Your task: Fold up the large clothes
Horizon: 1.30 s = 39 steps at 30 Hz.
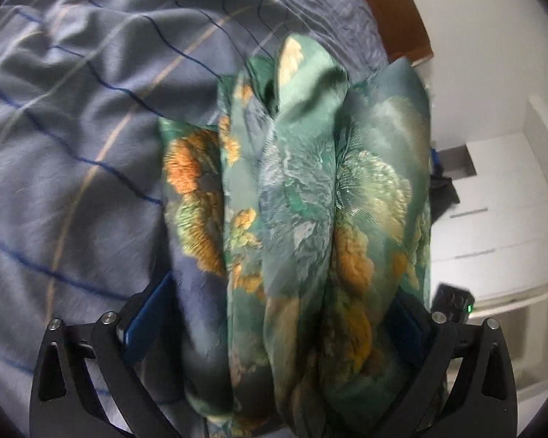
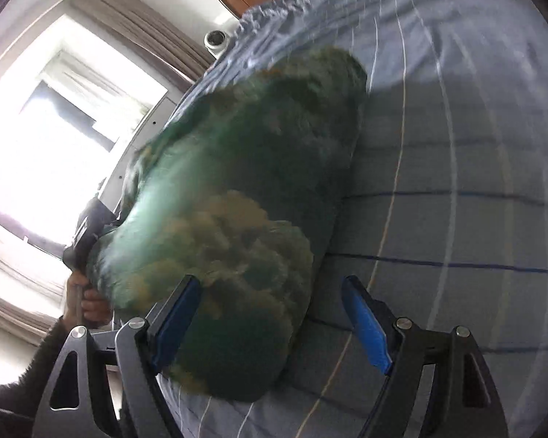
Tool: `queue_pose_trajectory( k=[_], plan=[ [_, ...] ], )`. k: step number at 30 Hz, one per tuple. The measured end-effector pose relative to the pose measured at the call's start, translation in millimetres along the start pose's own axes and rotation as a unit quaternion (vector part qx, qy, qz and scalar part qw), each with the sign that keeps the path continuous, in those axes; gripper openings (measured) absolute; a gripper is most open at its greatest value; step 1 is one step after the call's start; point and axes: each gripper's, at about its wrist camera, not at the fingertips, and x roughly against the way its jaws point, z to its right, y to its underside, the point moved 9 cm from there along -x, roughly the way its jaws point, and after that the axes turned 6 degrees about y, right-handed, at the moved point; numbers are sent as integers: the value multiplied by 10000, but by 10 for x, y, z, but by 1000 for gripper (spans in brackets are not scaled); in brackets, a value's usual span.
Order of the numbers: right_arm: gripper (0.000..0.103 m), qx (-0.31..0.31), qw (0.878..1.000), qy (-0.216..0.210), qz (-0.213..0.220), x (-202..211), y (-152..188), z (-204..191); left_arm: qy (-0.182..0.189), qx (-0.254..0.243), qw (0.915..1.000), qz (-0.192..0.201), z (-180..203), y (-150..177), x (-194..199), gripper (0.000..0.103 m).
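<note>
At the bottom of the left wrist view, the left gripper [image 1: 274,328] has its fingers set wide with a thick bunch of the green flowered cloth [image 1: 296,189] filling the gap; the blue pads seem to press its sides, likely so the gathered folds hold together. At the bottom of the right wrist view, the right gripper [image 2: 270,325] stands open, its left pad against the cloth [image 2: 237,189], its right pad bare over the striped bedsheet [image 2: 456,146]. The cloth lies bundled mid-frame on the bed. Further off, upper left, is a bright window [image 2: 54,127].
</note>
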Motion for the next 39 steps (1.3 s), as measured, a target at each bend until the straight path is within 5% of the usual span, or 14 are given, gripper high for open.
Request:
queue_pose_trajectory(
  k=[5, 6, 8, 12, 16, 21, 26, 30, 32, 35, 37, 39],
  plan=[
    [90, -618, 9930, -985, -194, -410, -161, 11, 40, 197, 9998, -68, -45, -126, -155, 103],
    [90, -660, 9927, -991, -199, -458, -185, 4, -62, 210, 9997, -102, -34, -132, -165, 103],
    [89, -354, 9965, -757, -62, -467, -256, -125, -94, 66, 9999, -62, 70, -175, -171, 79],
    [83, 424, 9966, -577, 400, -231, -295, -430, -130, -216, 9997, 76, 360, -270, -57, 70],
    [83, 752, 9914, -689, 823, 15, -488, -573, -44, -592, 9976, 358, 727, -607, -44, 70],
    [83, 867, 9886, -637, 1054, 81, -1130, -404, -160, -821, 9948, 583, 1042, -1197, -340, 70],
    [83, 382, 9931, -699, 855, -142, -1563, 59, -426, -569, 9958, 583, 830, -1442, -788, 81],
    [89, -297, 9981, -426, 340, -539, -1432, 587, -591, -360, 9959, 575, 496, -1372, -907, 94],
    [90, -335, 9963, -553, 560, -483, -1346, 623, -653, -657, 9930, 739, 587, -1325, -722, 94],
    [90, -172, 9961, -351, 792, -252, -1273, 599, -1066, -1327, 9785, 1164, 758, -1236, -306, 97],
    [90, 407, 9928, 158, 1116, 23, -1222, 509, -1663, -1849, 9536, 1700, 944, -1156, 28, 102],
    [90, 1164, 9768, 841, 1586, 393, -1157, 308, -2171, -2165, 9259, 2208, 1060, -1025, 339, 102]
  ],
)
